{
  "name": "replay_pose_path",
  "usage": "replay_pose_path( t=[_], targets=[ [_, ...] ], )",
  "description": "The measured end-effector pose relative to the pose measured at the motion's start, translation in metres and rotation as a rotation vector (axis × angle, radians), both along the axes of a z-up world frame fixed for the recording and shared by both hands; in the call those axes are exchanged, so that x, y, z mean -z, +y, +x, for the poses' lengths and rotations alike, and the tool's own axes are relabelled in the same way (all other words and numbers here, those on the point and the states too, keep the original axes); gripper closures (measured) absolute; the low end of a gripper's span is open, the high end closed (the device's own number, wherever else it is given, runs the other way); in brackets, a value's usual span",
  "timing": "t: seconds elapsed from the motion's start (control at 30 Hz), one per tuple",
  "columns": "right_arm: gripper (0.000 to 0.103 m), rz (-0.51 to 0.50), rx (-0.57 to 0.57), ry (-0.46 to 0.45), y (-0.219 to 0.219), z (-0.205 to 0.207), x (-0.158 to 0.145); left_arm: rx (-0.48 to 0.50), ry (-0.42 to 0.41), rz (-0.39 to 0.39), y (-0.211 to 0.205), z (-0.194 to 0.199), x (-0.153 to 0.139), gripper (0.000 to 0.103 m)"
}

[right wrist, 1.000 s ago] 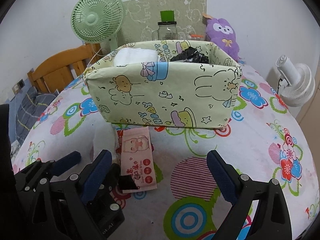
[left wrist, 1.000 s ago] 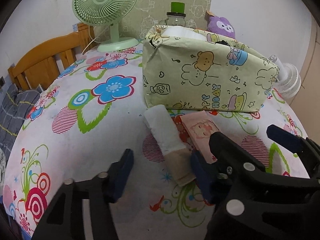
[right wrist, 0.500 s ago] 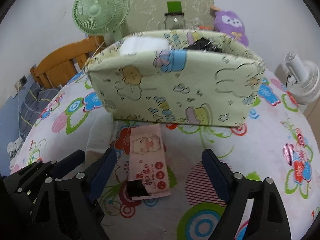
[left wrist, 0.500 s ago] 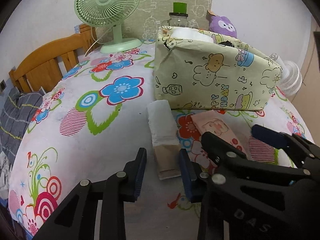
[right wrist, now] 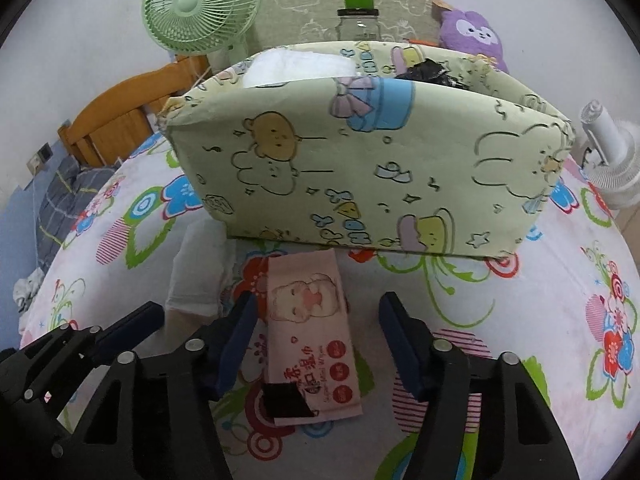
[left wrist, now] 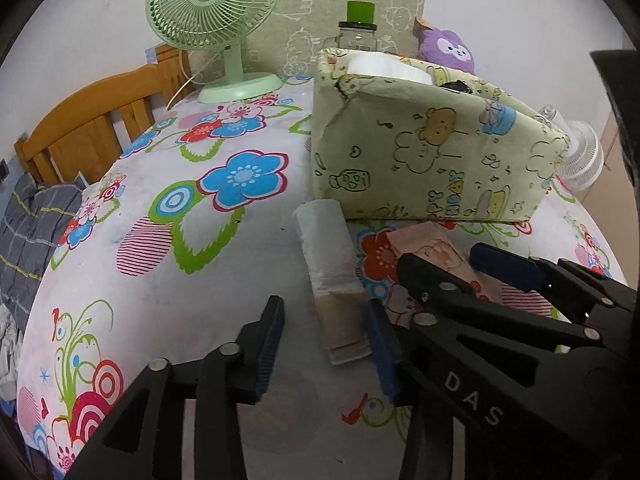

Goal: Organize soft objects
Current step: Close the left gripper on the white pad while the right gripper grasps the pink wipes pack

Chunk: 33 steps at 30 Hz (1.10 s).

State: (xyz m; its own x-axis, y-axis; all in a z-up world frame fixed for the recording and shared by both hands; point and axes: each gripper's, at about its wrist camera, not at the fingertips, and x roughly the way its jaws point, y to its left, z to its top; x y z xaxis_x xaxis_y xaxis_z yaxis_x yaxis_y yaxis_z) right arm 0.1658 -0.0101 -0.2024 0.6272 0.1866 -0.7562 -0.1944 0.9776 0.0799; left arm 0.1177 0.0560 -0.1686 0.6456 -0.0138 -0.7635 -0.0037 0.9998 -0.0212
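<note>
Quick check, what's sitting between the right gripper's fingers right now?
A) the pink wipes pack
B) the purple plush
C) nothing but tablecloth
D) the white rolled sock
A: in the right wrist view the open right gripper straddles the pink wipes pack, which lies flat on the tablecloth before the fabric bin; the fingers are not touching it.

Domestic bedroom: wooden headboard (left wrist: 92,120), crumpled grey plaid bedding (left wrist: 28,232), floral tablecloth (left wrist: 160,240), green desk fan (left wrist: 212,12), purple plush toy (right wrist: 474,34), cartoon-print fabric storage box (right wrist: 360,160).
</note>
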Motion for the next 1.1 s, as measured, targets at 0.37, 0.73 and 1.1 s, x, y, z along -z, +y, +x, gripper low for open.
replay_pose_path(
  t=[0.37,0.73,1.1],
  targets=[
    [0.061,0.019,-0.002,0.01,-0.007,-0.003,-0.002,0.005,0.009,0.015,-0.009,0.002,0.0,0.037],
    [0.061,0.035,0.024,-0.003,-0.02,-0.004,-0.008,0.0,-0.008,0.02,-0.015,0.013,0.001,0.044],
    [0.061,0.039,0.016,-0.005,-0.016,-0.006,-0.01,0.05,-0.012,-0.012,-0.022,0.006,0.0,0.077]
  ],
)
